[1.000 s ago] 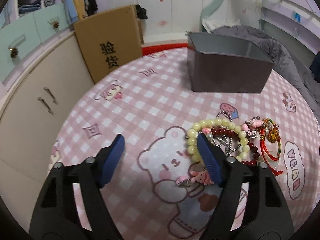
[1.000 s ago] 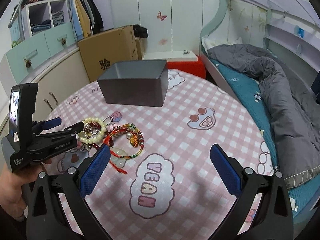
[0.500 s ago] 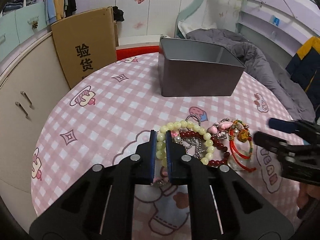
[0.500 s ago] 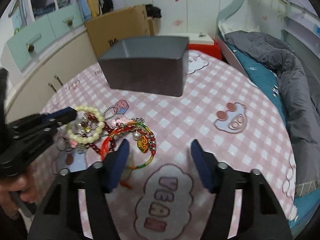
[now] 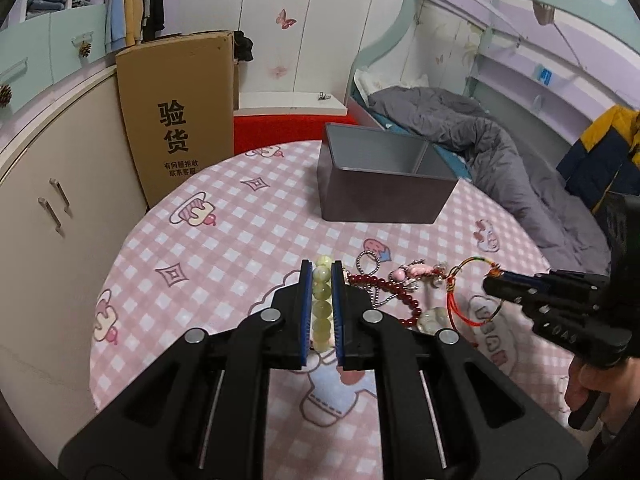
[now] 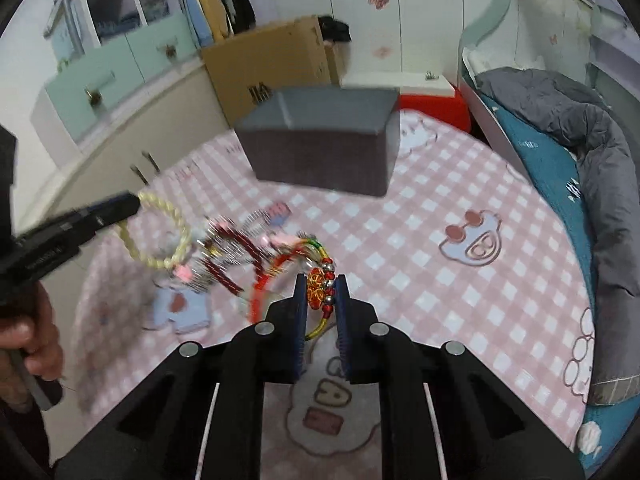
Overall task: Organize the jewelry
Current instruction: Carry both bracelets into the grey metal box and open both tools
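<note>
— What stands behind the counter (image 5: 224,236) with the pink checked cloth?

— A tall cardboard box (image 5: 176,116) printed with black Chinese characters, leaning against the cream cupboard (image 5: 48,184). Just beside it there is a red block (image 5: 280,132) with a white board on top.

— And to the right?

— A bed with a rumpled grey duvet (image 5: 492,152) over a teal sheet (image 6: 548,168). A yellow and navy jacket (image 5: 600,160) hangs near its far end.

— Anything higher up?

— Mint-green drawers (image 6: 116,68), clothes hanging (image 5: 136,4) in an open wardrobe, and butterfly stickers (image 5: 286,20) on the white doors.
</note>
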{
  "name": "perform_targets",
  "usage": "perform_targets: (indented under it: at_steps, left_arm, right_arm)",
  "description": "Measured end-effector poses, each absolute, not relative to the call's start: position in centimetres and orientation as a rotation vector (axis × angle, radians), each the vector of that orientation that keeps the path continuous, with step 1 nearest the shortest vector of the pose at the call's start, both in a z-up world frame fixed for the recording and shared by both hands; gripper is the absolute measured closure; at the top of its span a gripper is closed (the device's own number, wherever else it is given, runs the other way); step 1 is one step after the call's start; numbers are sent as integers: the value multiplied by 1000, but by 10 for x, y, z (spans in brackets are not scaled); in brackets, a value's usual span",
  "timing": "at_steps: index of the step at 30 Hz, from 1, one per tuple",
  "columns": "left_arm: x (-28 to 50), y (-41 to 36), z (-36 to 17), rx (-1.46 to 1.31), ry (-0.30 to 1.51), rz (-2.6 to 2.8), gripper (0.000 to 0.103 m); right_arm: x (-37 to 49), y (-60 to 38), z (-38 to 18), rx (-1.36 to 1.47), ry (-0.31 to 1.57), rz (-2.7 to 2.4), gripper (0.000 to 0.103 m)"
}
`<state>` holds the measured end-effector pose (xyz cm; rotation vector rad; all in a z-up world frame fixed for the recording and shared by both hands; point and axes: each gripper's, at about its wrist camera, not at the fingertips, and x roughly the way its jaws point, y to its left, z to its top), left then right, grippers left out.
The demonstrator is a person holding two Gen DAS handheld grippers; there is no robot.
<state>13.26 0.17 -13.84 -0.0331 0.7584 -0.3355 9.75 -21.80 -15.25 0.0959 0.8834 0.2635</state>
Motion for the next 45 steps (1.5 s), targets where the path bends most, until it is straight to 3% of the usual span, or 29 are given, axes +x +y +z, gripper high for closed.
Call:
perform_targets:
  at_steps: [19, 26, 31, 37, 39, 40, 41, 43, 45]
  left_arm:
    - [104, 16, -69, -63, 627, -421, 94]
    - [148, -18, -20, -55, 566, -479, 94]
    - [210, -54, -12, -48, 607, -508, 94]
    - [274, -76, -49, -72, 747, -502, 93]
    - [285, -79, -62, -53, 779, -469, 67]
    - [287, -77, -66, -59, 783, -446, 22]
    - [286, -72, -66, -75, 766, -422, 10]
    - [285, -62, -64, -87, 737, -370, 6]
    - [283, -54, -61, -82, 728, -316, 6]
  right_arm:
    - [80, -221, -69, 135, 703, 301, 91]
    - [141, -226, -26, 109, 642, 305, 91]
    - [204, -226, -34, 99, 724, 298, 91]
    - [261, -229, -82, 122, 872, 273, 88]
    - [271, -229, -96, 127, 914, 253, 85]
    - [273, -231, -100, 135, 922, 244, 71]
    - [274, -233, -101, 143, 924, 235, 41]
    - [269, -240, -100, 176, 890, 209, 6]
    - [263, -247, -94, 205, 864, 187, 7]
